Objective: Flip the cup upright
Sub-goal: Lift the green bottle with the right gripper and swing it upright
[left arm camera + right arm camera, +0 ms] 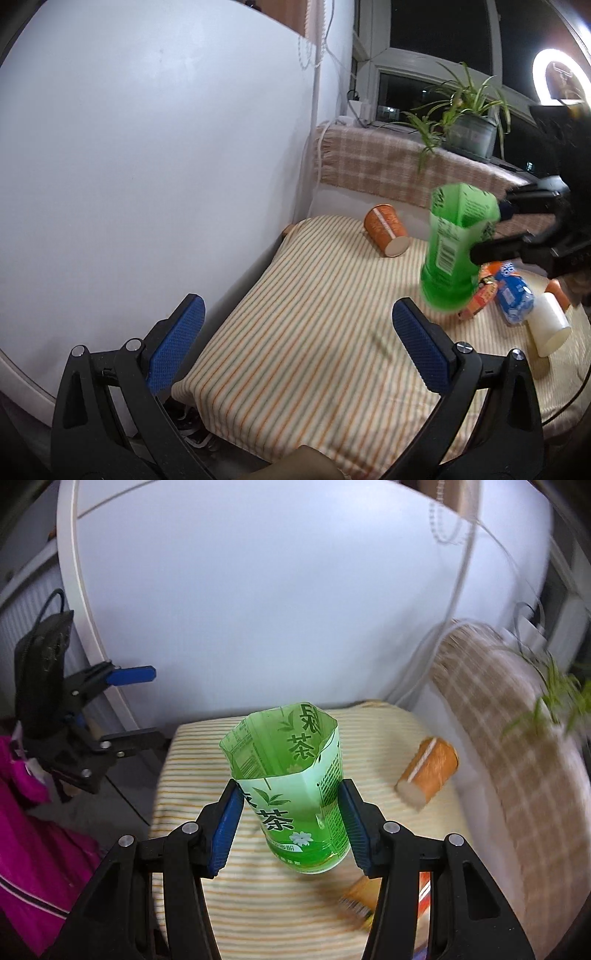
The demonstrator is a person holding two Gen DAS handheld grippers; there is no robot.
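Right tool (291, 808) clamps the translucent green cut-off tea-bottle cup (291, 775) mid-frame, mouth up over the striped-cloth tabletop (192, 749), thin, light plastic likely to buckle, so grip low near the stiffer base, while the left tool (295, 339) hangs apart, empty.

Ring light (560, 75) glares at right; fisheye edges bend, the plant (554, 698) smears (motion blur).

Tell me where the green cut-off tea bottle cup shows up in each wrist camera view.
Left wrist view: green cup at right of centre, held by the right gripper coming in from the right edge.
Right wrist view: green cup at centre, between the right gripper's blue pads.
Shared landmark: the orange paper cup lying on its side on the striped cloth.
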